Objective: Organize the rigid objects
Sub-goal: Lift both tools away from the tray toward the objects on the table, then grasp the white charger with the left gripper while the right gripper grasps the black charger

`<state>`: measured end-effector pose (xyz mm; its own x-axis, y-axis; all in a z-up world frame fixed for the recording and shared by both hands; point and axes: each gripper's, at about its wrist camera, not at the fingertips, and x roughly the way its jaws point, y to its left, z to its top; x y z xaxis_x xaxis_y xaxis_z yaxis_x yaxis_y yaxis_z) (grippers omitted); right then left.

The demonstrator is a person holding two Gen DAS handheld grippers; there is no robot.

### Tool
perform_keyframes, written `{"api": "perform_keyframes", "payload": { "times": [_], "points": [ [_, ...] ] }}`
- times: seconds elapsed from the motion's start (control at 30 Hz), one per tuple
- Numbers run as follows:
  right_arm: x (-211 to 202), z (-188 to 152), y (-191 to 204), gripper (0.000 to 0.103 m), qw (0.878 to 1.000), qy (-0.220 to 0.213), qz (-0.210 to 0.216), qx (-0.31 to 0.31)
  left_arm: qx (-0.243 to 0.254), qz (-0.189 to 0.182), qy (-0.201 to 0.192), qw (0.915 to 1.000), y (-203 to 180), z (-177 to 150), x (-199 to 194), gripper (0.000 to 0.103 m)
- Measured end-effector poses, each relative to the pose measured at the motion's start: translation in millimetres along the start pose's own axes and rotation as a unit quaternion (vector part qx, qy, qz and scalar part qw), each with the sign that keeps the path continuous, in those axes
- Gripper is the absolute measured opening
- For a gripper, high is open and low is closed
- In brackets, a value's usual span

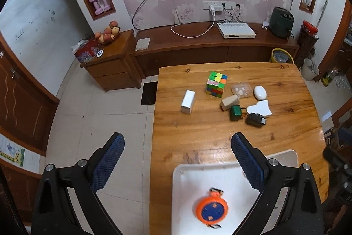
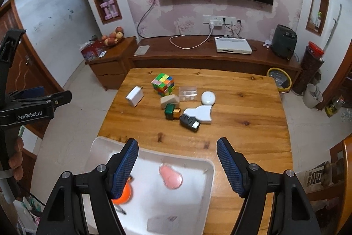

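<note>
Nearest, both the left gripper (image 1: pixel 176 160) and the right gripper (image 2: pixel 177 160) hang spread wide and empty above the white tray (image 2: pixel 209 171), which already holds an orange reel (image 1: pixel 211 209), a pink piece (image 2: pixel 171 176) and a blurred grey item. Farther along the wooden table (image 2: pixel 253 136), the black charger (image 2: pixel 190 122), green block (image 2: pixel 170 112), white dish (image 2: pixel 199 114), wooden block (image 2: pixel 169 101), clear case (image 2: pixel 187 93), white pebble (image 2: pixel 208 98), white adapter (image 2: pixel 134 96) and colour cube (image 2: pixel 163 84) remain loose, so roughly a quarter looks done.

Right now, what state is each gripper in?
Left gripper: open, holding nothing, above the white tray.
Right gripper: open, holding nothing.
</note>
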<state>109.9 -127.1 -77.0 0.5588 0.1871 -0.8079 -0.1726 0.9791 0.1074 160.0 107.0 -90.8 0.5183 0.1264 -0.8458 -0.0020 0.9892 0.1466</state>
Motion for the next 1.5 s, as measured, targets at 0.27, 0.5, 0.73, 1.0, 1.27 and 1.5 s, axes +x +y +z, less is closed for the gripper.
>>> {"api": "perform_keyframes", "payload": {
  "times": [0.27,0.5,0.73,1.0,1.27,1.5],
  "points": [
    [53,39,-17,0.075,0.999,0.017,-0.042,-0.014,0.034,-0.008,0.036,0.9988,-2,37,71,0.098],
    [129,41,-20,0.075,0.995,0.070,-0.040,-0.055,0.061,-0.010,0.079,0.9950,-13,57,149,0.098],
    [196,32,-5,0.075,0.986,0.116,-0.045,-0.107,0.077,-0.016,0.122,0.9893,-24,60,211,0.098],
    [259,23,-1,0.074,0.973,0.165,-0.068,-0.144,0.069,-0.009,0.149,0.9864,-24,59,256,0.098],
    [282,17,-7,0.055,0.966,0.198,-0.056,-0.155,0.063,-0.002,0.161,0.9849,-25,56,279,0.096],
    [284,20,-1,0.038,0.965,0.196,-0.052,-0.165,0.041,-0.021,0.181,0.9824,-26,52,292,0.066]
  ]
}}
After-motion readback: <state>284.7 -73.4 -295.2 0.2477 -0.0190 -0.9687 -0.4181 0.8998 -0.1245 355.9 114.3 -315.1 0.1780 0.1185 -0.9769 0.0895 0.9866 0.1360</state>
